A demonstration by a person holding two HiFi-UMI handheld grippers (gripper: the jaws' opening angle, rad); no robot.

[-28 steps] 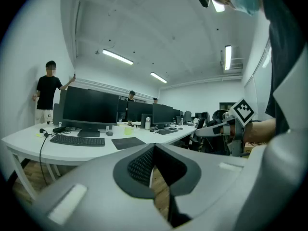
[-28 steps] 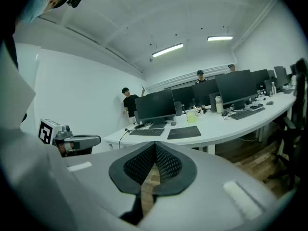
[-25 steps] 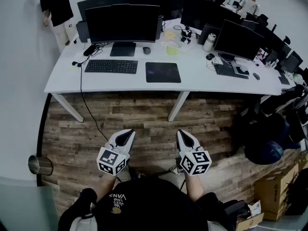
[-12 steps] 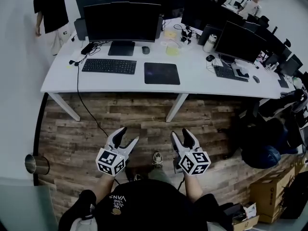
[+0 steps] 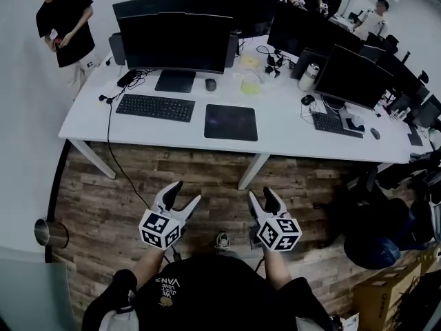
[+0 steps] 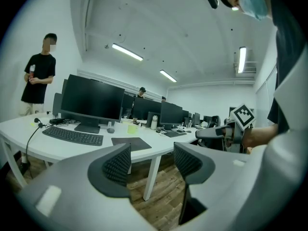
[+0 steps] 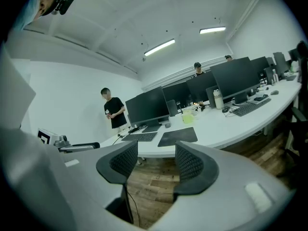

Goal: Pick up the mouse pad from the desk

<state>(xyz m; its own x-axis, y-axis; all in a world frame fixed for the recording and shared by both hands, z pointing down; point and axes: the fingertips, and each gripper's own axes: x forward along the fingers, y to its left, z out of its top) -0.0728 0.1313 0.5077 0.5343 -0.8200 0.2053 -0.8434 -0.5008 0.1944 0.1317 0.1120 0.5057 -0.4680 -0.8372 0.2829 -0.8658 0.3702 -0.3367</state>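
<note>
The dark mouse pad (image 5: pixel 231 122) lies flat on the white desk (image 5: pixel 289 135), to the right of a black keyboard (image 5: pixel 155 107). It also shows in the left gripper view as the mouse pad (image 6: pixel 131 143) and in the right gripper view as the mouse pad (image 7: pixel 178 136). My left gripper (image 5: pixel 187 192) and right gripper (image 5: pixel 260 192) hang side by side over the wood floor, well short of the desk. Both point toward the desk. The jaws of the left gripper (image 6: pixel 151 160) and of the right gripper (image 7: pixel 154 160) are opening, with nothing between them.
A large monitor (image 5: pixel 176 41), a mouse (image 5: pixel 210 84) and a yellow-green cup (image 5: pixel 248 85) stand behind the pad. More monitors and a second keyboard (image 5: pixel 332 123) fill the desk's right side. A person (image 5: pixel 63 19) stands at the far left. A metal bin (image 5: pixel 47 233) sits low left.
Both grippers went from shut to open. I have moved a little closer to the desk, and the grippers advanced with me.
</note>
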